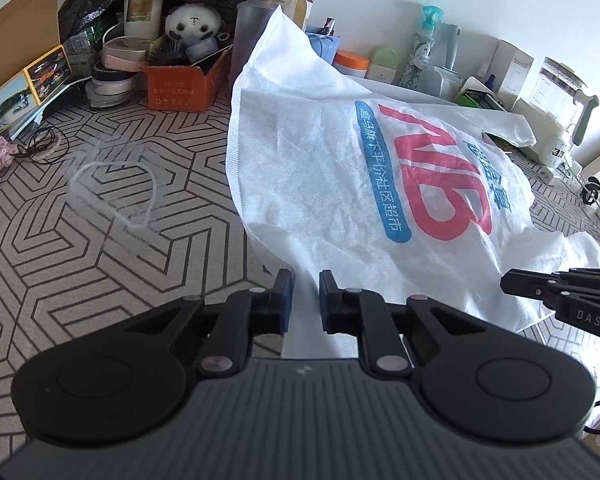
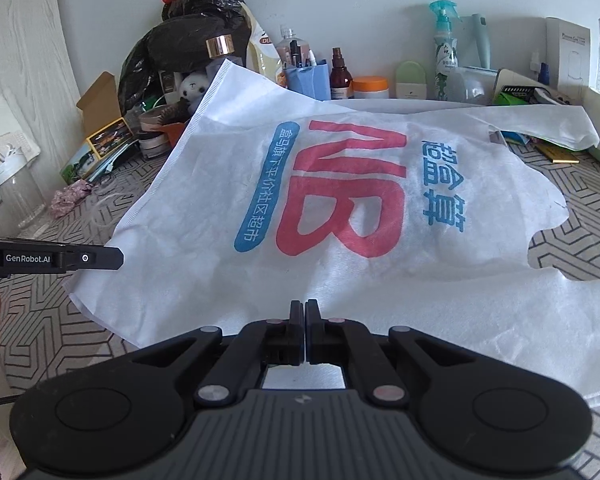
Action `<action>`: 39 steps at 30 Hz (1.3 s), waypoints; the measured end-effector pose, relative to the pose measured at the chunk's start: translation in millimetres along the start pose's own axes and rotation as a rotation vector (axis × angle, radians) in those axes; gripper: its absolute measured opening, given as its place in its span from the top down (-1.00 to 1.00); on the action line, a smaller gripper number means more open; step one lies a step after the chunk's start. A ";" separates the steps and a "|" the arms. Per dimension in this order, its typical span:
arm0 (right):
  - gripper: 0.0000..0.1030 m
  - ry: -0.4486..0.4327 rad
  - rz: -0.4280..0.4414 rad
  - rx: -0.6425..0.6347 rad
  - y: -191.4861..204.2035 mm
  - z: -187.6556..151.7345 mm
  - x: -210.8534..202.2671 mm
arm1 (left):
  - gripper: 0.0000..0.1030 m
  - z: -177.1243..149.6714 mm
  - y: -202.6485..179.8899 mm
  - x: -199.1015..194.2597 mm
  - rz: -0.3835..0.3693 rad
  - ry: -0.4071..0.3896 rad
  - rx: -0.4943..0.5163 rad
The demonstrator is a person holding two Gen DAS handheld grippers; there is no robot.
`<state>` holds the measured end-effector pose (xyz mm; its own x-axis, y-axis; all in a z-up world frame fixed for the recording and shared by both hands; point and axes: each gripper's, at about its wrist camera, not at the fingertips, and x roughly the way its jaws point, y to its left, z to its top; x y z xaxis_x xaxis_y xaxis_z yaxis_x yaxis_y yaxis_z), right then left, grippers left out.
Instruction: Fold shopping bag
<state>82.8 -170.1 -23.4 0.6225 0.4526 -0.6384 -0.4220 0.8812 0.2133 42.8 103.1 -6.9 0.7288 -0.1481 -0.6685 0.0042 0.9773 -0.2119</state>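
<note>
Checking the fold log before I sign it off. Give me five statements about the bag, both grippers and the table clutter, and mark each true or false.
1. The right gripper is shut on the shopping bag. True: its fingers meet with white fabric pinched between them.
2. The left gripper is clamped shut. False: a gap shows between its fingers, with bag fabric lying in it.
3. The bag's print is green. False: it has big red letters and blue text.
4. A panda plush sits among the clutter by the orange box. True.
5. The bag lies fully flat. False: its far left corner stands raised above the table.
</note>
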 end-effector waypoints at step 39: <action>-0.21 -0.217 -0.263 0.402 -121.7 -110.1 -122.6 | -0.23 -32.3 -199.7 31.3 -0.127 0.137 0.376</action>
<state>-14.7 -347.8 -52.5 0.8134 0.1896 -0.5499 0.0264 0.9323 0.3606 42.6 -101.5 -8.6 0.6089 -0.2651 -0.7477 0.3564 0.9334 -0.0407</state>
